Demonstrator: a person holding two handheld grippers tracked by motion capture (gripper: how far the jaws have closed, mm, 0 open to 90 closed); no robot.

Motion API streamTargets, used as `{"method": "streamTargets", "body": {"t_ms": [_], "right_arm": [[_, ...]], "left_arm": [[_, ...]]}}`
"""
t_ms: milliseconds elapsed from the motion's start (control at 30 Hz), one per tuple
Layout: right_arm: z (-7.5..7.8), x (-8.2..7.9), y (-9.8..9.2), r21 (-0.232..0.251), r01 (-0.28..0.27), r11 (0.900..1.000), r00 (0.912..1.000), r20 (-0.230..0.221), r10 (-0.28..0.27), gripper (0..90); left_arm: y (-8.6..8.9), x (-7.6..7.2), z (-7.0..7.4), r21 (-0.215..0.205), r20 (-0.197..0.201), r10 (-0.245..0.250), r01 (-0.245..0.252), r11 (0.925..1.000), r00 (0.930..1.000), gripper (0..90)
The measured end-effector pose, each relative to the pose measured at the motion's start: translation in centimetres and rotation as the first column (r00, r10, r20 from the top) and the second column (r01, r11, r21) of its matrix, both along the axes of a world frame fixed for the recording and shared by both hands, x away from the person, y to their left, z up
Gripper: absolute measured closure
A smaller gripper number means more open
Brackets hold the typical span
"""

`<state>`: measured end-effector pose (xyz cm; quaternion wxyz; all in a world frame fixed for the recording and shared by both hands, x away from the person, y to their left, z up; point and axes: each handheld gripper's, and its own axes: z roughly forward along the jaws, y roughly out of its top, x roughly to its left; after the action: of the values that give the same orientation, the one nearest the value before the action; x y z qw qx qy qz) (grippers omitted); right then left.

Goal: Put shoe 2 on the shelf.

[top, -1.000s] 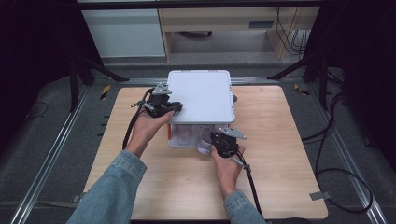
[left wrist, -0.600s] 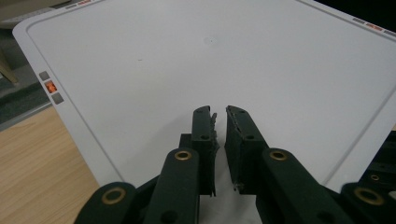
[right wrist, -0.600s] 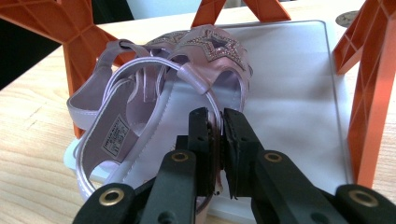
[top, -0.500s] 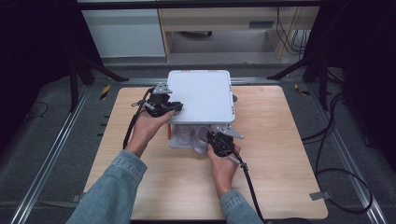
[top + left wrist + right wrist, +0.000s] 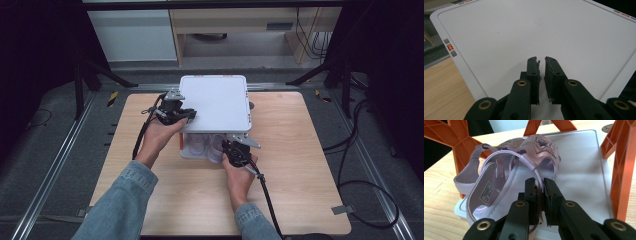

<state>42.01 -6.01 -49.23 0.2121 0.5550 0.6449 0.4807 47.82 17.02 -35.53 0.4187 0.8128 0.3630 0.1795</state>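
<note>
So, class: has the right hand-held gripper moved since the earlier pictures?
Yes. The right hand-held gripper has shifted slightly left along the front edge of the white rack, towards the sandals.

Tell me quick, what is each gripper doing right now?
Left gripper: jaws shut, empty, over the white top shelf.
Right gripper: jaws shut on the edge of a pink sandal.

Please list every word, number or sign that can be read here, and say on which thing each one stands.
No text can be read.
White label inside the left sandal: print too small and blurred.
Grey and orange marks on the edge of the white shelf top: plain coloured squares, no letters.
</note>
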Motion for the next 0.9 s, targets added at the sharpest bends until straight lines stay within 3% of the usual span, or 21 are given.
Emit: {"method": "streamTargets", "body": {"t_ms": [700, 900], "right_arm": [[-0.20, 0.35, 0.21, -0.019, 0.027, 0.999, 0.9996, -0.007, -0.027, 80.9], [-0.24, 0.32, 0.58, -0.004, 0.012, 1.000, 0.9999, 0.001, -0.012, 75.8]], "left_arm": [[-0.03, 0.04, -0.01, -0.004, -0.003, 0.002, -0.002, 1.0000, 1.0000, 81.1], [-0.05, 0.02, -0.02, -0.003, -0.002, 0.003, -0.003, 1.0000, 1.0000, 81.0]]}}
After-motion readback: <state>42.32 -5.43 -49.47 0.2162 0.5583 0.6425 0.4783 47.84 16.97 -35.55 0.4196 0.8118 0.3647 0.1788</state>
